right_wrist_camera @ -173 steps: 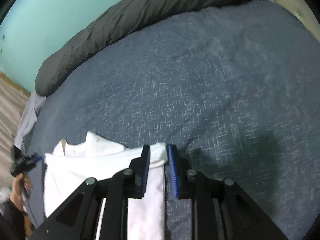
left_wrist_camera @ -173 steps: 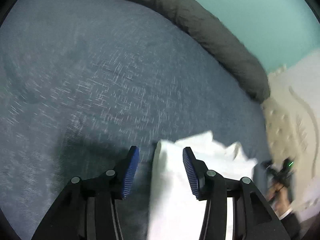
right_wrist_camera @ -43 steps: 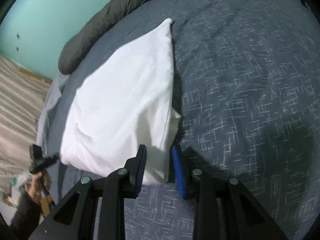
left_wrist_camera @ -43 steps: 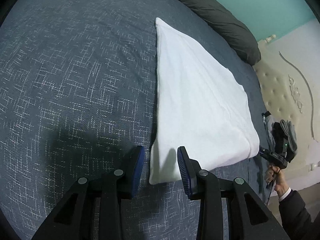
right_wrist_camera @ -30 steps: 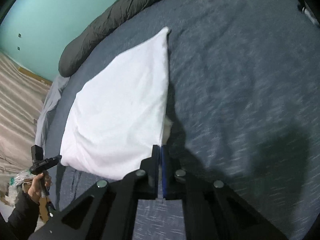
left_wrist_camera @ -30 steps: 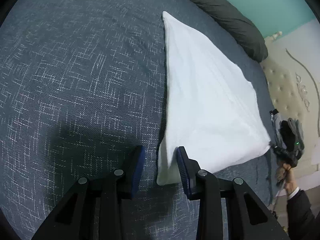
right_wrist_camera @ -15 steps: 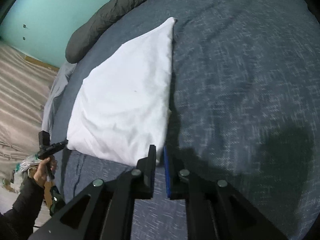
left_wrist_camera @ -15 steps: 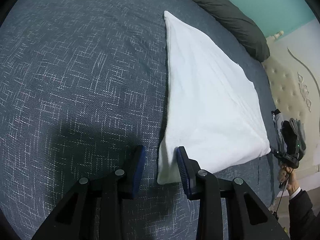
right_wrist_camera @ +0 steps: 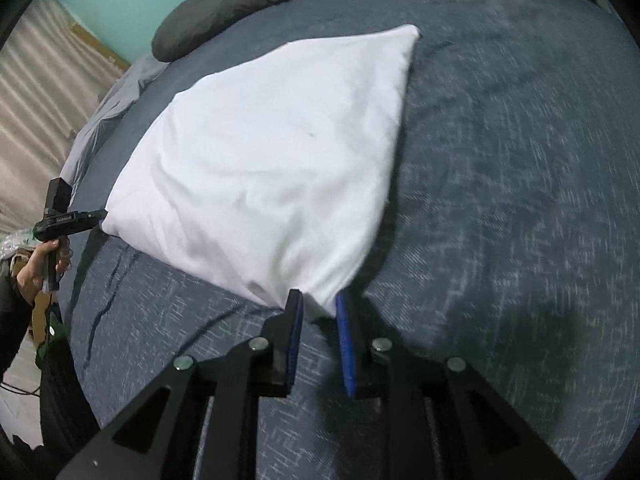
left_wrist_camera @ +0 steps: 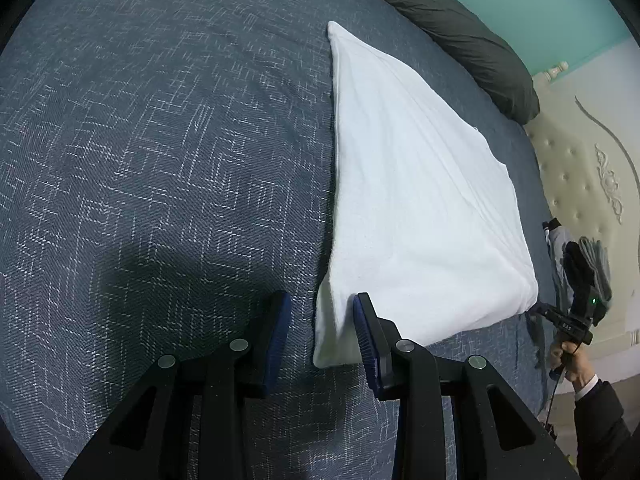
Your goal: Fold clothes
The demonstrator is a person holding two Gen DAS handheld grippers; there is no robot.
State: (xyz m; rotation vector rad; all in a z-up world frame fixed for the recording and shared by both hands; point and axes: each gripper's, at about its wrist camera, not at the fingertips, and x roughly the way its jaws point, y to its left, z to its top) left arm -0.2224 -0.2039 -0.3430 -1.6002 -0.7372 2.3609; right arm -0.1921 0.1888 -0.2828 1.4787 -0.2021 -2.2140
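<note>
A white folded garment [left_wrist_camera: 420,200] lies flat on a dark blue bedspread [left_wrist_camera: 160,160]. My left gripper [left_wrist_camera: 320,304] stands open over its near left corner. That corner sits between the blue pads, and a gap shows on the left side. In the right wrist view the same garment [right_wrist_camera: 272,160] spreads away to the left. My right gripper [right_wrist_camera: 319,300] has its jaws a little apart, and the tip of the near right corner lies between the fingertips. The cloth rests slack on the bed, with no lift or pull showing.
A dark grey rolled duvet [left_wrist_camera: 460,36] runs along the far edge of the bed, below a teal wall. A cream tufted headboard [left_wrist_camera: 580,160] is at the right. A hand [right_wrist_camera: 44,264] on the other gripper's handle shows at the bed's edge. Bare bedspread [right_wrist_camera: 520,200] lies to the right.
The right gripper, shut with nothing in it a second ago, has parted its jaws, rolled and shifted onto the garment's corner. The left gripper and the garment have stayed put.
</note>
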